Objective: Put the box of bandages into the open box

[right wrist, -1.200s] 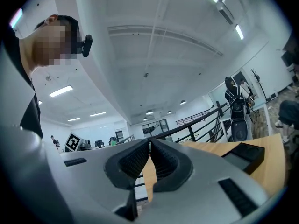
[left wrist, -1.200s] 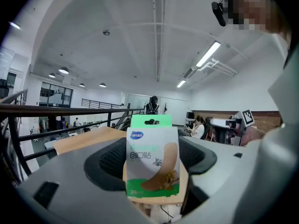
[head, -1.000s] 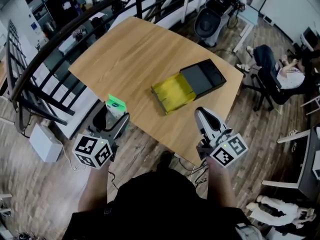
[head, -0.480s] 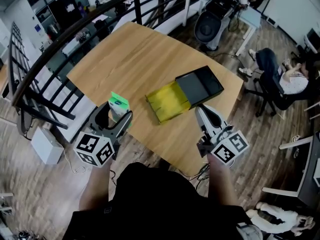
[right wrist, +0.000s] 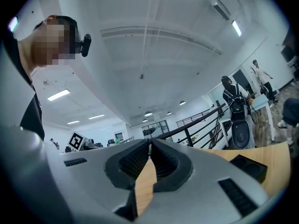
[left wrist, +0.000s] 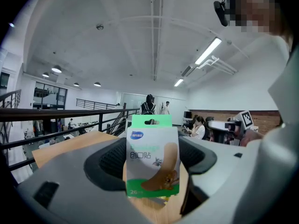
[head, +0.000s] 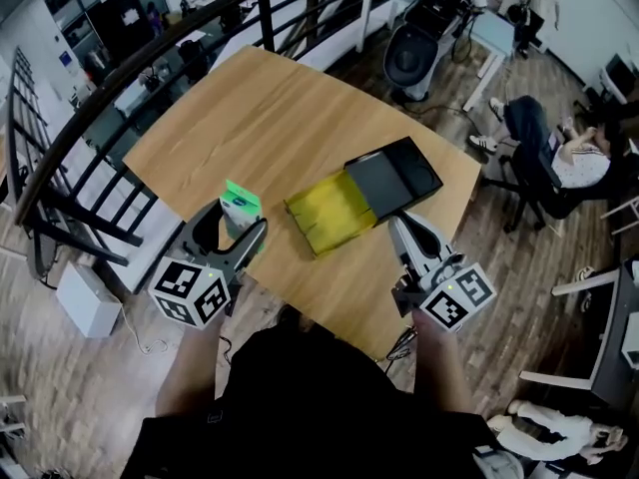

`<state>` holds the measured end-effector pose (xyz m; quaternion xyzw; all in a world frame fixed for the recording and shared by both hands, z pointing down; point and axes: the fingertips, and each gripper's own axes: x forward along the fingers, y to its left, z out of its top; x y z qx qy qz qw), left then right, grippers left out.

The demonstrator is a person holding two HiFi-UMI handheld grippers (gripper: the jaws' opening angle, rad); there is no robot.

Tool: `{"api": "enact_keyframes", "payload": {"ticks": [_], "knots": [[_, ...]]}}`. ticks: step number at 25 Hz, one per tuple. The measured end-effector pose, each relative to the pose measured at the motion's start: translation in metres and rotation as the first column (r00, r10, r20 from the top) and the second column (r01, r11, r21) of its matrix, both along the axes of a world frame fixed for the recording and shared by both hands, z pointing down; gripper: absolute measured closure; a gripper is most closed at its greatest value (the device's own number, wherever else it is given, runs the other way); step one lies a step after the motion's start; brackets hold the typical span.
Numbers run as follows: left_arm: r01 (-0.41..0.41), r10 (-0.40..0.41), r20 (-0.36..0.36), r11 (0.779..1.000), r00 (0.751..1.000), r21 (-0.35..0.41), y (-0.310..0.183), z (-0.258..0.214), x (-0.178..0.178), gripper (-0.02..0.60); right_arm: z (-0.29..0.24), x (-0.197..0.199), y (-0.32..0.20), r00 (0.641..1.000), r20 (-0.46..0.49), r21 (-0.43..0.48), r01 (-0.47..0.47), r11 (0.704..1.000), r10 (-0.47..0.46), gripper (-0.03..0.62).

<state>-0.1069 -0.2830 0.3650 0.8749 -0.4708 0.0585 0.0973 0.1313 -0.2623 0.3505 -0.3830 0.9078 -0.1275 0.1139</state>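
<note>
The bandage box (head: 240,204), white with a green top, stands upright near the table's left front edge. My left gripper (head: 237,225) is open, and the box sits between its two fingers with a gap on each side. In the left gripper view the bandage box (left wrist: 152,160) fills the middle between the dark pads (left wrist: 111,161). The open box lies mid-table as a yellow tray (head: 330,213) slid out of a black sleeve (head: 395,174). My right gripper (head: 397,222) hovers just in front of the sleeve, shut and empty. In the right gripper view its tips (right wrist: 149,146) meet.
The wooden table (head: 270,108) has a dark railing (head: 110,78) behind its left side. A black office chair (head: 414,43) stands at the far end. A seated person (head: 559,158) is to the right, with wood floor all around.
My left gripper has moved forward, so its fingers now flank the bandage box instead of trailing behind it. The right gripper has hardly moved.
</note>
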Motion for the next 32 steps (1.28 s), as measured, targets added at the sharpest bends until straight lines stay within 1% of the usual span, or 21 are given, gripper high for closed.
{"api": "enact_keyframes", "payload": {"ticks": [4,9,18,27,32], "knots": [[-0.043,0.043,0.004,0.999,0.999,-0.006,-0.018,0.003,0.007,0.231,0.003,0.0,-0.012,0.999,-0.008,-0.016,-0.031,0.999,0.031,0.556],[-0.086,0.087,0.007,0.996,0.996,-0.032,-0.039,0.013,0.015,0.232,0.013,-0.002,-0.021,0.998,-0.023,-0.044,-0.06,0.997,0.059,0.556],[-0.154,0.156,0.016,0.982,0.988,-0.113,-0.067,0.054,0.039,0.232,0.043,-0.002,-0.032,0.995,-0.026,-0.115,-0.094,0.989,0.091,0.556],[-0.238,0.253,0.045,0.949,0.966,-0.207,-0.08,0.105,0.08,0.232,0.076,0.016,-0.029,0.99,-0.023,-0.187,-0.143,0.972,0.142,0.556],[-0.27,0.291,0.04,0.925,0.956,-0.267,-0.089,0.132,0.096,0.231,0.087,0.02,-0.032,0.986,-0.018,-0.21,-0.166,0.963,0.166,0.556]]}}
